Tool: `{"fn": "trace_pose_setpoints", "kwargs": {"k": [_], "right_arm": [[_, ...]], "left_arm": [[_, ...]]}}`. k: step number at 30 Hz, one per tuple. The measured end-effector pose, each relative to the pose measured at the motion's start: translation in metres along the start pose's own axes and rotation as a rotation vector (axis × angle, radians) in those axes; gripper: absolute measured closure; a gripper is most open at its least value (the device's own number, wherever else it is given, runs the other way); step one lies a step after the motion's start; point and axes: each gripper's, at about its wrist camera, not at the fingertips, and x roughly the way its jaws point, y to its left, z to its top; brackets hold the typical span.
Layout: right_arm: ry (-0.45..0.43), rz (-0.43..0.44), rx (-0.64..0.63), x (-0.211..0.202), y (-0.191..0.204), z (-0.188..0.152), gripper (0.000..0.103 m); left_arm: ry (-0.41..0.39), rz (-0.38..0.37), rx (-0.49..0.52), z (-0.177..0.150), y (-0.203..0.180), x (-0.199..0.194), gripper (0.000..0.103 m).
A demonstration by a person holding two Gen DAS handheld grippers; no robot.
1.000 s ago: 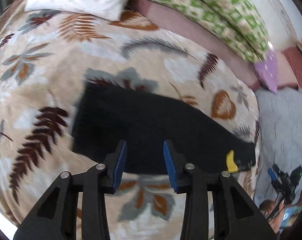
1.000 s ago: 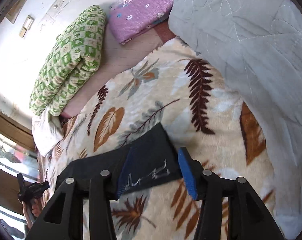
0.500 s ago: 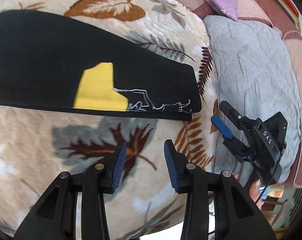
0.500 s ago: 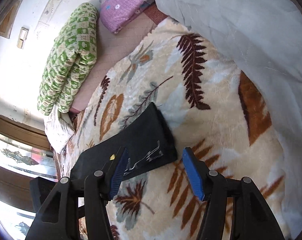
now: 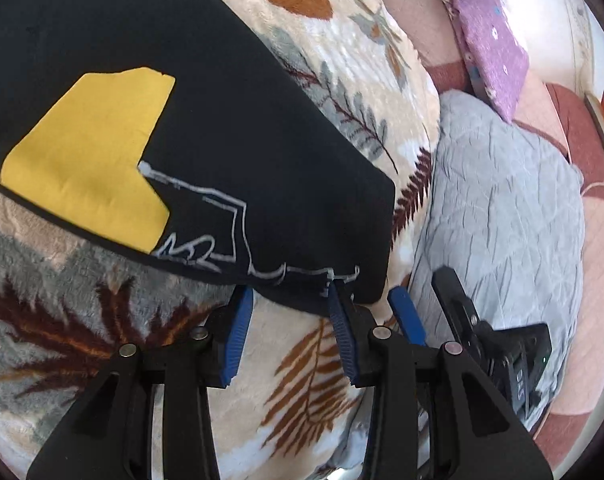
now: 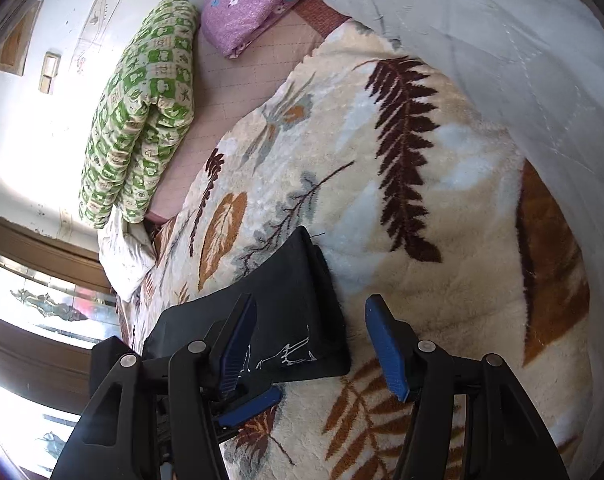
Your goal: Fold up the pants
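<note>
Black pants (image 5: 230, 92) with a yellow patch (image 5: 86, 160) and a white line print lie flat on the leaf-patterned blanket (image 5: 302, 368). My left gripper (image 5: 288, 300) is open, its fingertips at the near edge of the pants' hem end. My right gripper (image 6: 309, 320) is open just over the same hem end (image 6: 294, 300), seen from the other side. The right gripper also shows in the left wrist view (image 5: 461, 320), right of the hem. A blue pad of the left gripper (image 6: 250, 404) shows low in the right wrist view.
A grey quilt (image 5: 501, 208) lies right of the blanket. A purple folded cloth (image 6: 254, 0) and a green checked rolled quilt (image 6: 142, 112) sit at the far side by the wall. A white pillow (image 6: 126, 252) lies at the blanket's far left.
My left gripper has swung right along the pants from the waist part to the hem end and come close to it. My right gripper has stayed by the hem, still open.
</note>
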Motion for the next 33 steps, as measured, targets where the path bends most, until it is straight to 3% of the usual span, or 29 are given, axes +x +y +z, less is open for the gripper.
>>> {"fn": "trace_pose_setpoints", "kwargs": {"k": [8, 10, 13, 23, 30, 33], "right_arm": [[0.007, 0.018, -0.002, 0.002, -0.005, 0.009, 0.044], [0.010, 0.023, 0.001, 0.004, -0.007, 0.010, 0.044], [0.018, 0.038, 0.016, 0.009, -0.010, 0.013, 0.044], [0.093, 0.128, 0.068, 0.051, -0.016, 0.029, 0.044], [0.189, 0.202, 0.051, 0.079, -0.014, 0.042, 0.045], [0.204, 0.201, 0.054, 0.082, -0.017, 0.044, 0.058]], "left_arm": [[-0.049, 0.001, -0.007, 0.011, -0.009, 0.005, 0.067], [-0.046, 0.011, -0.009, 0.013, -0.007, 0.005, 0.081], [-0.023, -0.008, -0.029, 0.018, 0.001, 0.004, 0.090], [0.010, -0.025, -0.065, 0.017, 0.005, 0.006, 0.091], [-0.028, -0.007, -0.079, 0.012, 0.000, 0.009, 0.088], [-0.032, 0.002, -0.062, 0.010, -0.005, 0.012, 0.088]]}}
